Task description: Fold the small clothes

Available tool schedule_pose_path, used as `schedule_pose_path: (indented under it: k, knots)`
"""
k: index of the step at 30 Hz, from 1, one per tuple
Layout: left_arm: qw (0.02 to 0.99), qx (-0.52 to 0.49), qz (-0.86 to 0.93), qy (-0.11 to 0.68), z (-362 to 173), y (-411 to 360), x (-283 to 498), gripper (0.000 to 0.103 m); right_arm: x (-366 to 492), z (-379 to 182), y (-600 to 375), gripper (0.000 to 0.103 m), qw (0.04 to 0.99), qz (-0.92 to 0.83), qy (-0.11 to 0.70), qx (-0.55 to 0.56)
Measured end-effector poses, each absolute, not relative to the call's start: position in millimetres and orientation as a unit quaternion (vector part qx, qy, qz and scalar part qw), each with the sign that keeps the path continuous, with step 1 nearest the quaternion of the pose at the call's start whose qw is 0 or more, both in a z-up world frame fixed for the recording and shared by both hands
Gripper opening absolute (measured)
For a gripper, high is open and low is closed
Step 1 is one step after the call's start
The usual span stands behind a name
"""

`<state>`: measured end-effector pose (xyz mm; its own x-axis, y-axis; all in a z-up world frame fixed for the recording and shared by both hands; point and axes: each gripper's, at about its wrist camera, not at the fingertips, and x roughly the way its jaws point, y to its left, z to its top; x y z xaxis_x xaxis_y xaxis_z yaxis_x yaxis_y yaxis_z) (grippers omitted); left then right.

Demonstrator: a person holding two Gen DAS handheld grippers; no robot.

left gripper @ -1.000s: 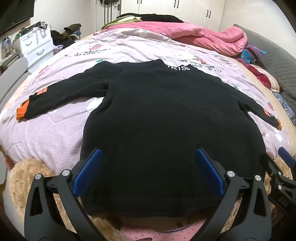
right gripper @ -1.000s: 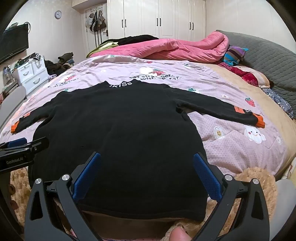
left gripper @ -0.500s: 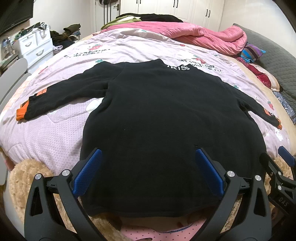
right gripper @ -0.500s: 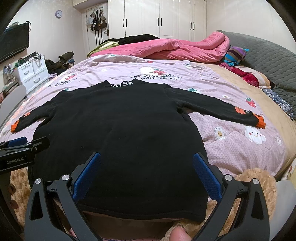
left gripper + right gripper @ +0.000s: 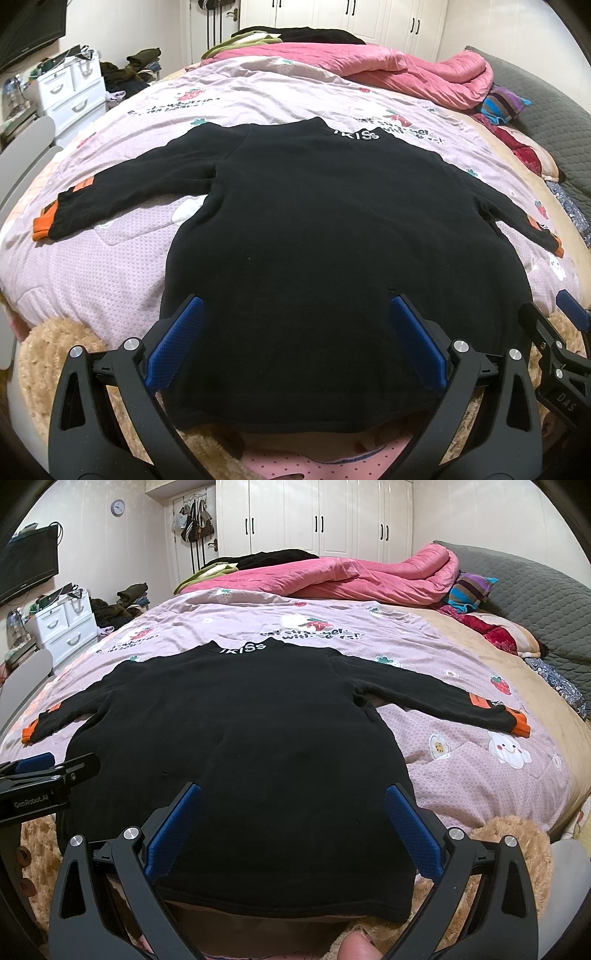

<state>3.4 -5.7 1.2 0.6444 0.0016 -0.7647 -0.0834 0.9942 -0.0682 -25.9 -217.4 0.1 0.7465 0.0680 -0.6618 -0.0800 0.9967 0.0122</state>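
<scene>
Bed with lilac printed quilt (image 5: pixel 110 266) fills the view ahead of both tools. Black sweater (image 5: pixel 332 240) lies flat on it, sleeves spread, hem nearest, collar farthest. Pink duvet (image 5: pixel 332 576) heaped beyond the collar. Left gripper (image 5: pixel 295 332) hovers over the hem, fingers wide apart, empty. Right gripper (image 5: pixel 291 816) alongside it, likewise spread wide, holding nothing.

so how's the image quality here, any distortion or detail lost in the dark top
Left wrist view: strong fisheye bows the bed, corners vignetted black; the black top reads as a near-featureless mass. Right wrist view: same curvature; faint creases show in the top; both sharp, lit evenly.
</scene>
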Motion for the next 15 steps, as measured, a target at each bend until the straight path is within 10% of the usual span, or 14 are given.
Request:
schedule_pose_path:
  k: [15]
  knots:
    - [0.905, -0.051, 0.024, 0.421, 0.2, 0.5, 2.8, 0.094, -25.8, -1.2, -217.8, 0.099, 0.934, 0.039, 0.354, -0.008]
